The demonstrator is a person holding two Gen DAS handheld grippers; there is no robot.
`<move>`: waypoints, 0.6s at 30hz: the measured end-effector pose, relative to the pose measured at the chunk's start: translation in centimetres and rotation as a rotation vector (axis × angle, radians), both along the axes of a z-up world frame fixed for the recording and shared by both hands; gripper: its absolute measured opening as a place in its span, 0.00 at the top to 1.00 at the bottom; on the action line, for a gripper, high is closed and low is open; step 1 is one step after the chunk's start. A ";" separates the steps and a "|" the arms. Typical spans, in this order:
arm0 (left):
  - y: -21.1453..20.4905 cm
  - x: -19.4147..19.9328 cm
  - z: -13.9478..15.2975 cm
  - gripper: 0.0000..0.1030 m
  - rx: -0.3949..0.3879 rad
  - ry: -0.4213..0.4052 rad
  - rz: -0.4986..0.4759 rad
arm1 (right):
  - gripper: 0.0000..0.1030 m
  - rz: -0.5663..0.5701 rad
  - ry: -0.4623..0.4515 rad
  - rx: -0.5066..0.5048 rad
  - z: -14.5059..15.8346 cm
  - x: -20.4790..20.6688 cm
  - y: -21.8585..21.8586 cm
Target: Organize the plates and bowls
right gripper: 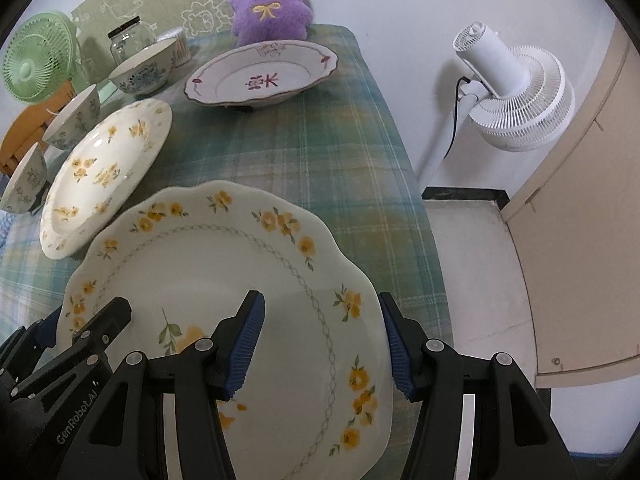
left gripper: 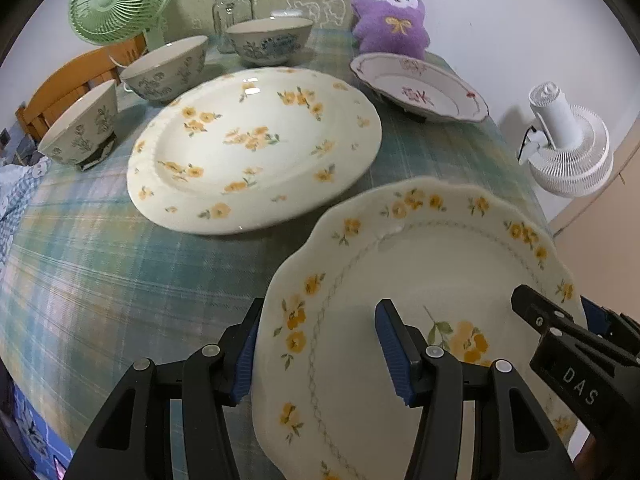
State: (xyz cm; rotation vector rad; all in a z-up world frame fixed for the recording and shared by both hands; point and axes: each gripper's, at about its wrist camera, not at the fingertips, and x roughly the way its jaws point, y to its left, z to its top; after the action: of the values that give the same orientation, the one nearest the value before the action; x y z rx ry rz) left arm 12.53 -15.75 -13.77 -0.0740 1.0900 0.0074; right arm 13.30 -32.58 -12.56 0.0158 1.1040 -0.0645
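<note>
Scalloped plate [left gripper: 420,264] gripped on both rims: left gripper [left gripper: 316,350] and right gripper [right gripper: 322,344] each clamped on an edge, above tablecloth [left gripper: 120,280].

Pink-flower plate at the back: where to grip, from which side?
Take the pink-flower plate by its rim, one finger above and one below. It sits propped on something dark, so the near edge appears lifted. Come from the open tablecloth side in front; the purple plush blocks the back.
</note>
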 end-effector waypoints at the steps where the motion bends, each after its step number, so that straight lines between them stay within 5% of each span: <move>1: 0.0 0.0 0.0 0.45 0.000 0.000 0.001 | 0.41 -0.002 0.005 0.002 -0.1 0.0 -0.1; 18: -0.6 0.1 0.1 0.37 0.027 0.004 -0.012 | 0.38 0.012 0.033 0.024 -0.5 0.0 -0.3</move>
State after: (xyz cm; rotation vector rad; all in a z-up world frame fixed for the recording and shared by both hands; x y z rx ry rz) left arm 12.61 -16.37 -13.62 -0.0438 1.0942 0.0116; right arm 13.33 -32.89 -13.08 0.0297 1.1378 -0.0413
